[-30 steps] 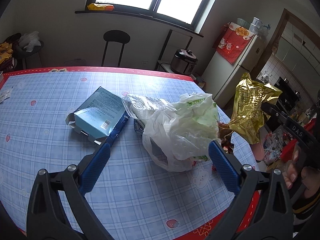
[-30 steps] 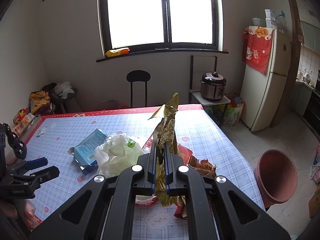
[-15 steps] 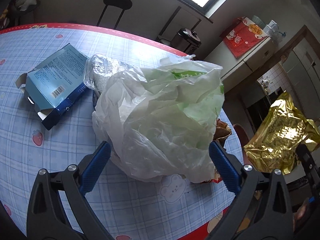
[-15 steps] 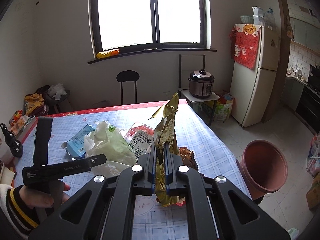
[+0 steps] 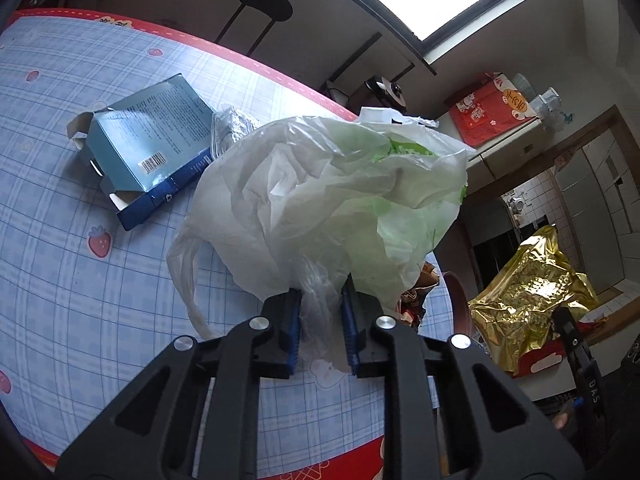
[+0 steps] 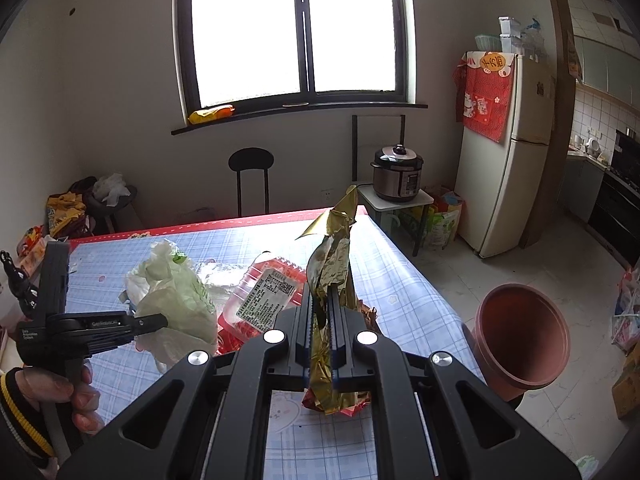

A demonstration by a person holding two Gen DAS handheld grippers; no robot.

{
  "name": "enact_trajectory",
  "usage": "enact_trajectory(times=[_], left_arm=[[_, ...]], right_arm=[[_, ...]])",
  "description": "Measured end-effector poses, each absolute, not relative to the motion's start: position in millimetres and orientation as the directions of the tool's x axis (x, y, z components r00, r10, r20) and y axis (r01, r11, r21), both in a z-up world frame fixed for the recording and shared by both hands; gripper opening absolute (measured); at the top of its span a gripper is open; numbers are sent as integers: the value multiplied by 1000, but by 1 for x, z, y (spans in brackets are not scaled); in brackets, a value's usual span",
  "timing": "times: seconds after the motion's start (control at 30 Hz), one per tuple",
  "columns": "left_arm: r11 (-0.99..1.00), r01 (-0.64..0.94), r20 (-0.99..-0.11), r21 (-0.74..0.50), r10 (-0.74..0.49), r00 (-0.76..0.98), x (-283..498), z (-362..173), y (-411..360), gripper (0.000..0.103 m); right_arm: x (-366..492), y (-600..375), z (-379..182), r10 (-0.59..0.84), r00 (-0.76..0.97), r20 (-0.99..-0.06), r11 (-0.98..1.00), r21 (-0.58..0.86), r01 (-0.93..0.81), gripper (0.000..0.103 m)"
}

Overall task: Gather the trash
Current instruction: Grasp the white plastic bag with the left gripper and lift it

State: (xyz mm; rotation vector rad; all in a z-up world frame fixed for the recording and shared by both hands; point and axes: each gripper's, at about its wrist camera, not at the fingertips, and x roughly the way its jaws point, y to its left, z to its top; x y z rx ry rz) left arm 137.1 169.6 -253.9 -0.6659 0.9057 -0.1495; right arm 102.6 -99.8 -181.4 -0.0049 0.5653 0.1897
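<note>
Both pairs of fingers grip trash: the left gripper (image 5: 320, 320) is closing on the white plastic bag (image 5: 328, 200) near the table's (image 5: 60, 280) right edge, the right gripper (image 6: 320, 320) clamps a gold foil wrapper (image 6: 332, 264); the brown bin (image 6: 520, 344) stands off that edge, nearer the right hand.

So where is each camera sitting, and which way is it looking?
Left wrist: on the left tool, looking down its fingers at the white plastic bag its closing jaws pinch, above the table.
Right wrist: on the right tool, shut on the gold wrapper, facing the window; a hand shows at left.
Shared: bag, wrapper, table, red bin.
</note>
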Motion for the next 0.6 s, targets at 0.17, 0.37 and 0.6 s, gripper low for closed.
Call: enact_trajectory(times=[0.17, 0.37, 0.6], left_arm=[[850, -99, -610, -517, -285, 739, 104, -206, 197, 21], [886, -90, -535, -455, -191, 823, 83, -168, 222, 21], [895, -89, -523, -437, -172, 835, 79, -151, 218, 21]], right_arm=[[107, -90, -167, 186, 846, -500, 980, 28, -198, 7], [113, -90, -148, 143, 873, -467, 986, -10, -167, 7], [118, -139, -143, 74, 893, -444, 996, -6, -85, 7]])
